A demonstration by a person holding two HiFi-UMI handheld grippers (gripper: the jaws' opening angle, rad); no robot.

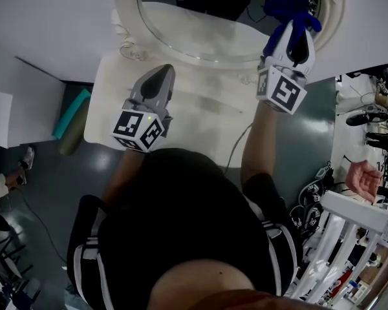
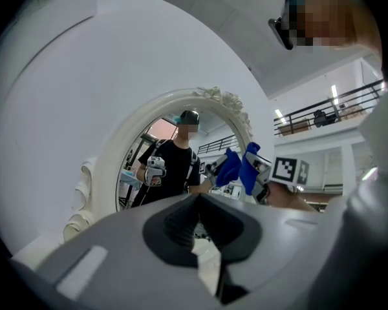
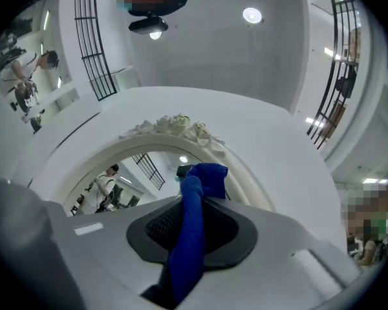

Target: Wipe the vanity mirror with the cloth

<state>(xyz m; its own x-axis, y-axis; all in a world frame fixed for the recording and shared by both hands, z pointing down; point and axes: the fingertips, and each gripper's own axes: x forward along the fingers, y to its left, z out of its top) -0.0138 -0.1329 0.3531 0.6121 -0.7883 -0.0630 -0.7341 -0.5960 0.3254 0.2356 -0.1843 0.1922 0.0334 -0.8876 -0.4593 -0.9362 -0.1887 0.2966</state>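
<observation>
Cloth (image 1: 292,2), blue, is clamped in the right gripper (image 1: 295,32), close to the mirror (image 1: 200,28) glass. Left gripper (image 1: 162,71) has jaws pressed together and holds nothing.

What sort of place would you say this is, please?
Probably a lab or workshop hall with a mock vanity: an ornate mirror with a white table, cluttered racks beside it, and a railed upper walkway.

The right claw (image 3: 193,219) was clamped on a blue cloth (image 3: 189,250), whose bunched end stood up before the oval vanity mirror (image 3: 126,173). A white carved frame (image 3: 174,126) with a floral crest arched above.
</observation>
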